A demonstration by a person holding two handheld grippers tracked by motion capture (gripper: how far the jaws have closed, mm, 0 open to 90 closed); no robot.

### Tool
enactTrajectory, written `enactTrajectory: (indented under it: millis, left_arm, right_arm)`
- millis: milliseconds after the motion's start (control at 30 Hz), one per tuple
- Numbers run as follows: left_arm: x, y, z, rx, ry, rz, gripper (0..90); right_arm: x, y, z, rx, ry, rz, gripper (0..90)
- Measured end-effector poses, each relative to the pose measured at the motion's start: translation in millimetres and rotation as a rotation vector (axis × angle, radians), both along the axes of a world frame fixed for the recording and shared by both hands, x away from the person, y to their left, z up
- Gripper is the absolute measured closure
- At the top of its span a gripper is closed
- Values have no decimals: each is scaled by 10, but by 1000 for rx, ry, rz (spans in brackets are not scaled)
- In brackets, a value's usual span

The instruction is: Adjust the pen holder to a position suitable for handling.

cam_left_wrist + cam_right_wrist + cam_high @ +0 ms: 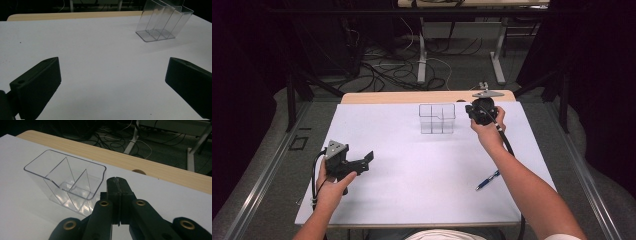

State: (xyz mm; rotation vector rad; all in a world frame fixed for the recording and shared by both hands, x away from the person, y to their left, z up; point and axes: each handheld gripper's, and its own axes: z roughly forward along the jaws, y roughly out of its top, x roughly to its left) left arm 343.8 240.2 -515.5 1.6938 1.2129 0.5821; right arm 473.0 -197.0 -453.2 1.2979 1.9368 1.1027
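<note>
A clear plastic organizer (437,118) with several compartments stands empty on the white table sheet (412,165) near the far edge; it also appears as the organizer (163,21) and the organizer (66,181). My right gripper (472,111) hovers just right of it, and in its own view the right gripper (117,182) has its jaws pressed together with nothing between them. My left gripper (364,161) is held over the near left of the sheet, jaws wide apart and empty, as the left gripper (112,82) view confirms. A blue pen (487,180) lies at the near right.
The wooden table edge (427,96) runs along the far side beyond the sheet. Behind it on the floor are cables (387,65) and desk legs (422,55). The sheet's middle offers free room.
</note>
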Motion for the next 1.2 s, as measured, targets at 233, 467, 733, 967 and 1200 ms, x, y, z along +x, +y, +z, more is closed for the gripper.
enactTrajectory:
  millis: [233, 467, 733, 967, 1200]
  left_arm:
    - [-29, 15, 8, -22, -7, 12, 2]
    - [-79, 59, 14, -31, -17, 26, 2]
    - [-128, 107, 13, -22, -16, 48, 2]
    - [-128, 109, 9, -25, -16, 58, 2]
    - [-127, 116, 6, -25, -15, 59, 2]
  right_arm:
    - [174, 128, -40, 3, 18, -23, 900]
    - [354, 115, -153, 19, 49, -65, 900]
    - [528, 120, -299, -2, 78, -83, 900]
    - [602, 180, -388, 3, 106, -59, 900]
    - [611, 231, -464, 7, 126, -29, 900]
